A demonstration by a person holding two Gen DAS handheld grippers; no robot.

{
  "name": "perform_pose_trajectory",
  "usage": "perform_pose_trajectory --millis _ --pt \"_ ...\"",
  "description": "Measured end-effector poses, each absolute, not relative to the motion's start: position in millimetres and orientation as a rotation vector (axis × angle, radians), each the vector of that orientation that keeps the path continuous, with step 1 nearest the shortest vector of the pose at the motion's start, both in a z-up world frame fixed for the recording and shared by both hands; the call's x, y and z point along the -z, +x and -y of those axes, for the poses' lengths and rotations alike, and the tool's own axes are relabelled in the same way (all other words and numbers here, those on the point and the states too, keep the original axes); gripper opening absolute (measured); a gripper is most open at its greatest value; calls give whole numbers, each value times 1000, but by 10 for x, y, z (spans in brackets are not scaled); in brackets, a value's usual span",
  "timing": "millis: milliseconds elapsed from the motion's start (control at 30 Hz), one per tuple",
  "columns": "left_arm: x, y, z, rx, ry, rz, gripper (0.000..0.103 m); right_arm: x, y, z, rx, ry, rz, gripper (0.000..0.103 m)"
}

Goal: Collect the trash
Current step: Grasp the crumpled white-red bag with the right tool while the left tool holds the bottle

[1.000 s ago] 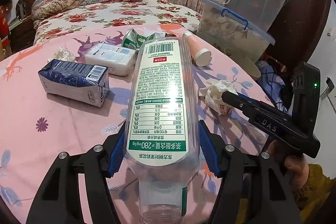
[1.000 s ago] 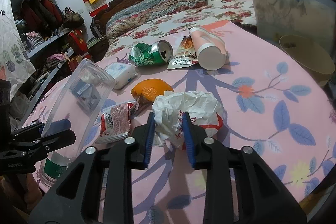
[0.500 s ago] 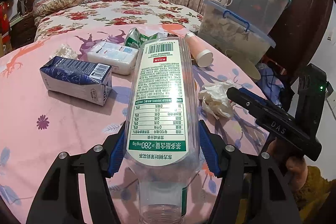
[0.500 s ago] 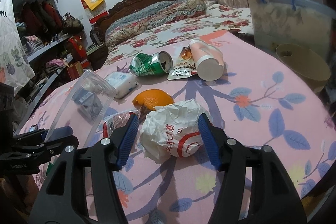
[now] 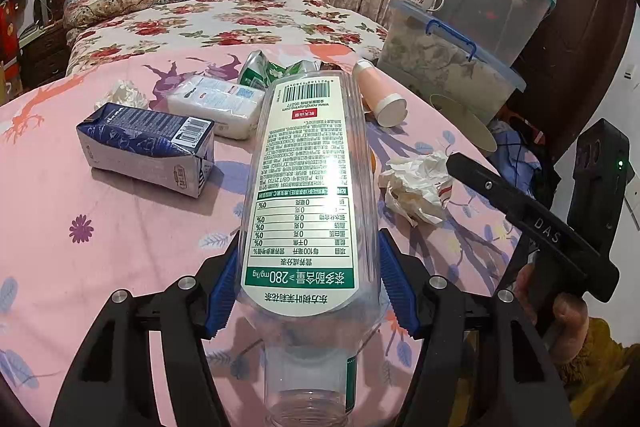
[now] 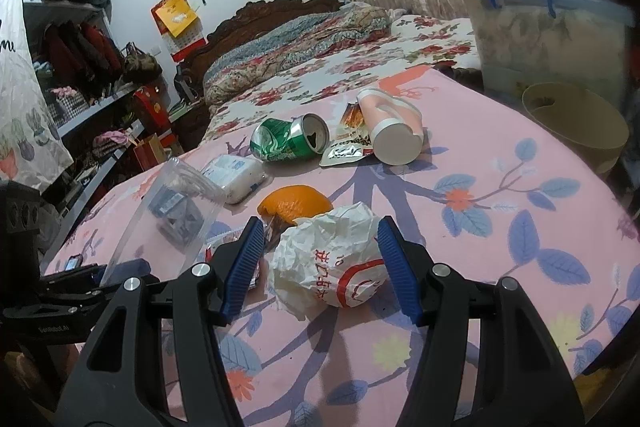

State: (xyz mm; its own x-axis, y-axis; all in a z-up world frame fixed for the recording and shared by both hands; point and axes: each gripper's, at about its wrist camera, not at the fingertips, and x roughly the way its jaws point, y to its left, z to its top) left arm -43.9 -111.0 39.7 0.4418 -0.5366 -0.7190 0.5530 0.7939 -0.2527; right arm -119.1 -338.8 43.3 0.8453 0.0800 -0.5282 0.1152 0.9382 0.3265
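My left gripper [image 5: 306, 287] is shut on a clear plastic bottle [image 5: 308, 187] with a white and green label, held above the pink table. The bottle also shows in the right wrist view [image 6: 176, 203]. My right gripper [image 6: 320, 267] is open, its blue pads on either side of a crumpled white paper wrapper [image 6: 332, 259] lying on the table. The wrapper also shows in the left wrist view [image 5: 416, 183], next to the right gripper's fingers [image 5: 500, 195].
On the pink tablecloth [image 6: 500, 227] lie an orange peel [image 6: 296, 203], a crushed green can [image 6: 288, 139], a pink cup [image 6: 392, 131], foil packets [image 6: 344, 151], a tissue pack [image 5: 216, 105] and a blue carton [image 5: 148, 147]. A beige bin [image 6: 576, 123] and storage boxes [image 5: 448, 67] stand at the right.
My right gripper has opened from nearly shut and now straddles the paper wrapper, which has turned between the pads. The left gripper still holds the bottle.
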Motion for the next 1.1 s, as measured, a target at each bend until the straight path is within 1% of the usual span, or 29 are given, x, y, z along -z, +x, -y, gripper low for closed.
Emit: perform_pose_trajectory --millis 400,633,900,933,1000,1100 --pt "-387 -432 1093 676 17 -884 60 -449 -1221 3697 70 461 -546 61" --pt "-394 -439 1094 696 3 -893 60 -221 -1157 3971 80 600 -636 61" --pt "-386 -491 1193 714 29 -901 60 -130 -1066 3960 20 630 -674 62" --pt "-384 -486 1197 713 29 -903 60 -135 -1043 3938 2 631 -675 62" --pt "-380 -490 1199 712 29 -905 60 -130 -974 3882 -28 629 -694 68" --pt "-380 -492 1210 712 32 -906 60 -113 -877 3771 -55 616 -713 69"
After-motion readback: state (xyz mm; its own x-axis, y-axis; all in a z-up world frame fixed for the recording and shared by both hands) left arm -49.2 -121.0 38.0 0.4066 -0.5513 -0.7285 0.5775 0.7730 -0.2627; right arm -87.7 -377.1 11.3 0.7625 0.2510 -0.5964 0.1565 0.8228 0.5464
